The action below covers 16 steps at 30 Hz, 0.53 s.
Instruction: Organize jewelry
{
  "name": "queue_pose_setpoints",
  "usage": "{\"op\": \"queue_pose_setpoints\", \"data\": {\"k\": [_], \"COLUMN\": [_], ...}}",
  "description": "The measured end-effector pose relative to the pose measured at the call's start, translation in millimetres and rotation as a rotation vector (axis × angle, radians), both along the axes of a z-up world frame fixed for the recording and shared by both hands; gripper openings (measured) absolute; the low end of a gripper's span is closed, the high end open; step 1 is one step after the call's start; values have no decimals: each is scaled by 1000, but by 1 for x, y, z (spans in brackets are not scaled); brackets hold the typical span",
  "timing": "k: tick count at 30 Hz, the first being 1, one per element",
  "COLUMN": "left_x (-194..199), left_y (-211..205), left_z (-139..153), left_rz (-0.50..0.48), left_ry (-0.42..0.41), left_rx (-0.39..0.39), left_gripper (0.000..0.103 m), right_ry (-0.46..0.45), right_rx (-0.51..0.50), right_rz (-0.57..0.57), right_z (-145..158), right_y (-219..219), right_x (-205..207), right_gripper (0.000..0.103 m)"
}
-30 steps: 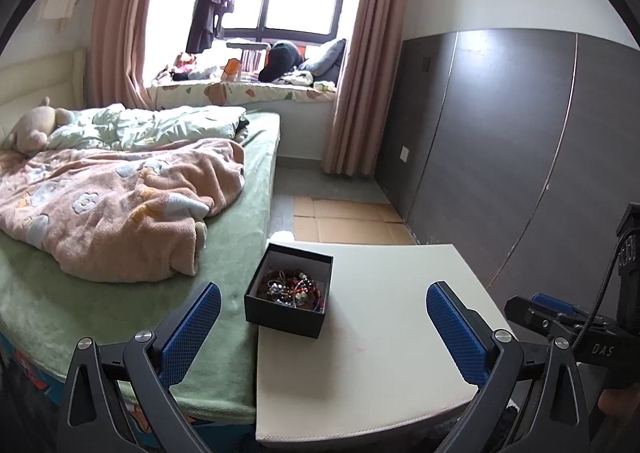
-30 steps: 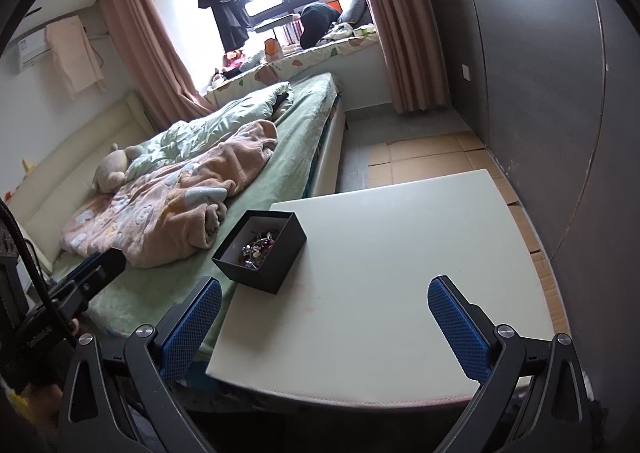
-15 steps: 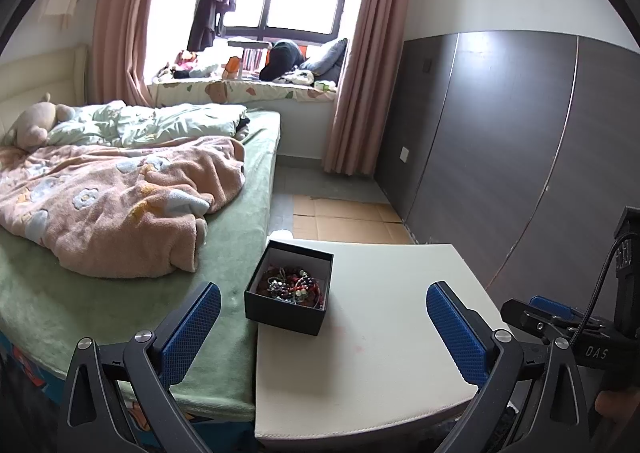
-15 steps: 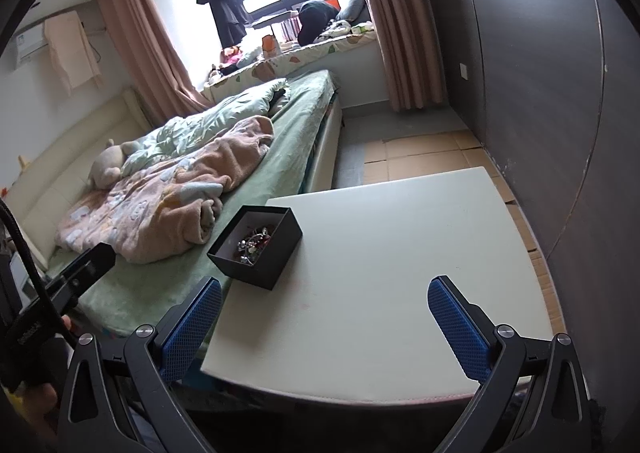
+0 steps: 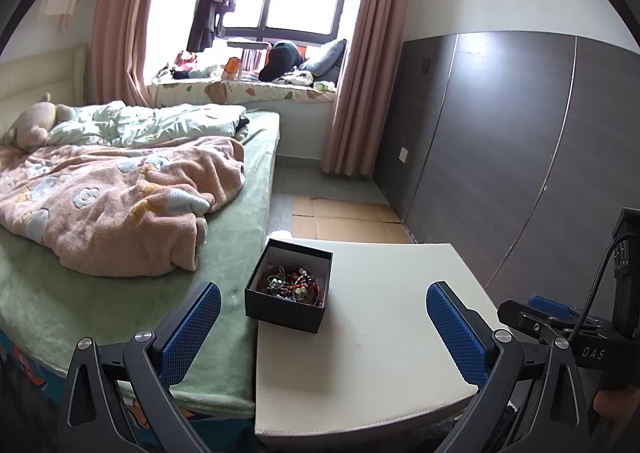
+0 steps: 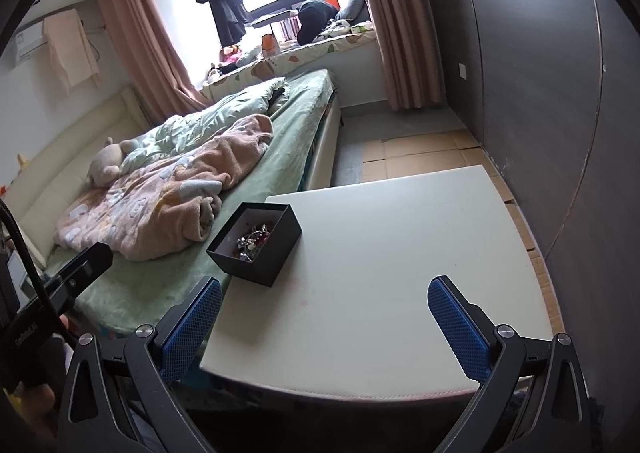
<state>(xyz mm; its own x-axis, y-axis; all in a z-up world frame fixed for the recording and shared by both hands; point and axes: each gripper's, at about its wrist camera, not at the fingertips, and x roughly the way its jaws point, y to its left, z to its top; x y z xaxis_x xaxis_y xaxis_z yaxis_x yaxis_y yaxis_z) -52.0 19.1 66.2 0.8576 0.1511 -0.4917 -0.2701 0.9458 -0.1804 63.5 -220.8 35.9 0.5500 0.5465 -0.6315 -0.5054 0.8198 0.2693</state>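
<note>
Moved: both of your views have slid a little closer to the black box [image 5: 289, 295] since a second ago — nothing on the table has shifted.
Jewelry [image 5: 291, 285]: a tangled heap of beads, red and silver, lying inside the box.
Box: lid off, at the near-left corner of the white table [image 5: 384, 337], just beside the bed [image 5: 120, 293].
Left gripper [image 5: 323, 329]: wide open, holding nothing.
Right gripper [image 6: 325, 327]: wide open too, empty, well short of the box.
Your step: come down slowly over the heap, pinch one loop only, lift gently — a snag could drag the light box.
</note>
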Motion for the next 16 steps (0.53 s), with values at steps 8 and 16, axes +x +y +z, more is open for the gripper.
{"op": "queue_pose_setpoints", "data": {"k": [8, 16], "left_x": [1, 1], "left_y": [-1, -3], "left_z": [-1, 0], "left_rz": [-12, -8], "left_ry": [-8, -28], "left_rx": [-4, 8], "left_gripper": [103, 103], "right_ry": [8, 16], "right_rx": [-8, -15], "right_rz": [0, -3], "right_z": [-3, -6], "right_y": [2, 1], "right_x": [0, 2], "right_gripper": [103, 103]}}
